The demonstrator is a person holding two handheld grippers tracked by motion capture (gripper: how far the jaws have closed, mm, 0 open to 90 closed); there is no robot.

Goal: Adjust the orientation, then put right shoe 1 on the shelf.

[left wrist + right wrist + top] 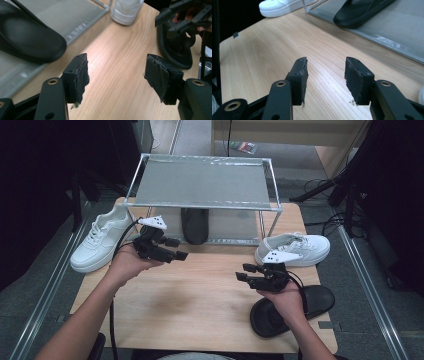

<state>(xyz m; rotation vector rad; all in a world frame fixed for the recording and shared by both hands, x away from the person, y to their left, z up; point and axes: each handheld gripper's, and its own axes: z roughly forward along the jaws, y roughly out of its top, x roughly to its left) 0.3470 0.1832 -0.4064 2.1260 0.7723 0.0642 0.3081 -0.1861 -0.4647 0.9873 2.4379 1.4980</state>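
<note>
Above mid-surface [200, 285]: left gripper [170, 248], right gripper [248, 272], jaws spread, empty. Black slipper [194, 224] on rack's [202, 182] lower shelf; mate [292, 312] at near right corner. Likely pre-grasp; next, reach for footwear.

On the high view, the black slipper [194, 225] at twelve o'clock on the tabletop [200, 290] lies under the rack's upper shelf [202, 184], which hides its far end. The right hand [285, 299] covers part of the second black slipper [312, 302] at four o'clock. In the left claw view, the white sneaker [126, 10] is cut off by the top edge. In the right claw view, another white sneaker [279, 7] is likewise cut at eleven o'clock.
</note>
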